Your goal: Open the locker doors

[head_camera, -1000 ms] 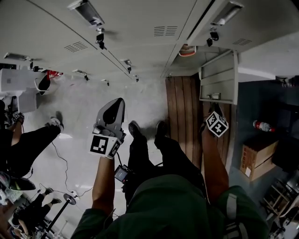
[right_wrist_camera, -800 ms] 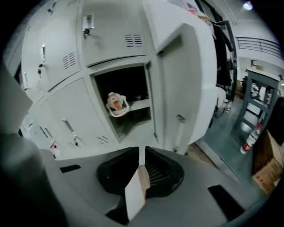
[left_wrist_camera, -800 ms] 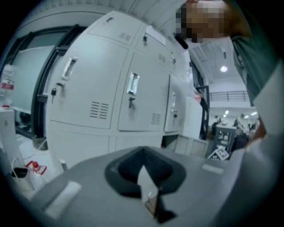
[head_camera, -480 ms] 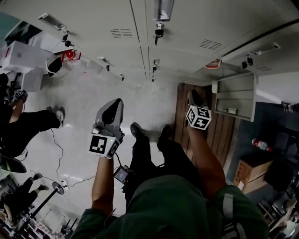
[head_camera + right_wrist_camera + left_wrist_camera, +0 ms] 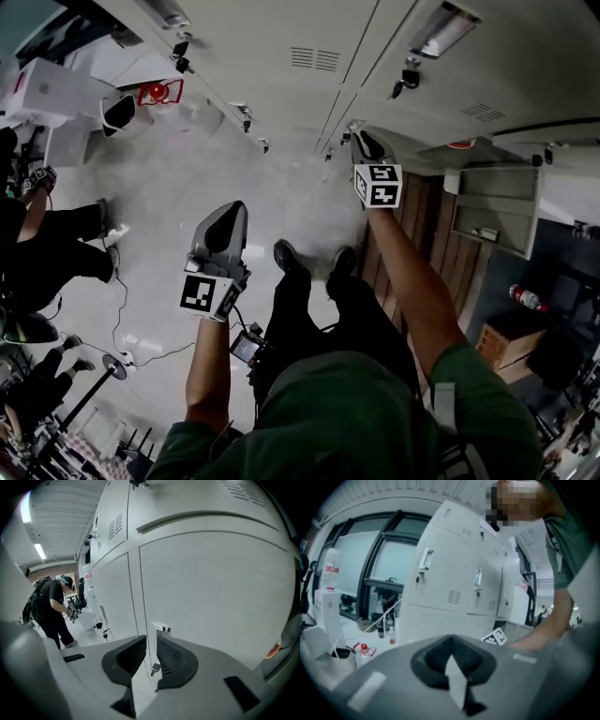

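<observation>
A row of grey lockers (image 5: 309, 84) fills the top of the head view. My right gripper (image 5: 364, 141) reaches up to a closed door, its tips close to the door's handle (image 5: 349, 133). In the right gripper view the chrome handle (image 5: 160, 629) and a key (image 5: 153, 669) below it show through the narrow gap of the right gripper (image 5: 151, 639). Its jaws have just been closing, and nothing lies between the pads. My left gripper (image 5: 236, 206) hangs over the floor, shut and empty. The left gripper (image 5: 450, 641) faces more closed lockers (image 5: 450, 569).
One locker door (image 5: 492, 211) stands open at the right. Below it are a wooden floor strip (image 5: 384, 253), a cardboard box (image 5: 502, 337) and a bottle (image 5: 525, 298). People (image 5: 47, 253), cables (image 5: 117, 319) and a white box (image 5: 56, 94) are at the left.
My right gripper has swung left from the open locker door to the handle of a closed door. The left gripper keeps its place in the head view while the lockers shift.
</observation>
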Available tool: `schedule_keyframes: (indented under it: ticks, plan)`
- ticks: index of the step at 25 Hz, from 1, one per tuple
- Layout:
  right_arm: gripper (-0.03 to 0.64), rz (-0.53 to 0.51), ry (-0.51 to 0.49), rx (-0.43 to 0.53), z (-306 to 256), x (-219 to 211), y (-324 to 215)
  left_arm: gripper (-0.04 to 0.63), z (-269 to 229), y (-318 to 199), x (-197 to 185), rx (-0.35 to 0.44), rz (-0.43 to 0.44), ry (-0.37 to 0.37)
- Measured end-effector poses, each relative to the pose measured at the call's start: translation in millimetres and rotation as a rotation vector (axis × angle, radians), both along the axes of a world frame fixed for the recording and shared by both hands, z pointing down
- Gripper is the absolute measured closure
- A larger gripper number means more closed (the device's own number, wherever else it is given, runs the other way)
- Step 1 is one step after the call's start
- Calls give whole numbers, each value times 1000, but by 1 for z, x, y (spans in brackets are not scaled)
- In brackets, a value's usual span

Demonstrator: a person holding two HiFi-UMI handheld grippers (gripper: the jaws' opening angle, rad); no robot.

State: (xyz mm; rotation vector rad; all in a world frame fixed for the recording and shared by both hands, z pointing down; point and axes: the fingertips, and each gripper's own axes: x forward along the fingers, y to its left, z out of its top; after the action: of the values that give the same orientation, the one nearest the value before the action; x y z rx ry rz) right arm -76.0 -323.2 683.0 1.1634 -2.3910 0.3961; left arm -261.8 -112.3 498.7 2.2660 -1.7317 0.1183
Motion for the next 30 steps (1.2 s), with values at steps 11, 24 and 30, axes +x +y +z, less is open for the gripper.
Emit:
schedule_keyframes:
  ticks: [11, 24, 30]
  plan:
    - [552, 72, 80, -9, 31, -25, -36, 597, 23, -14, -41, -12, 29, 27]
    - [552, 7, 34, -37, 35, 15, 50, 597, 36, -32, -35, -40, 55, -22]
    - [577, 31, 86, -60, 34, 88, 99, 597, 16, -39, -25, -14, 1, -62]
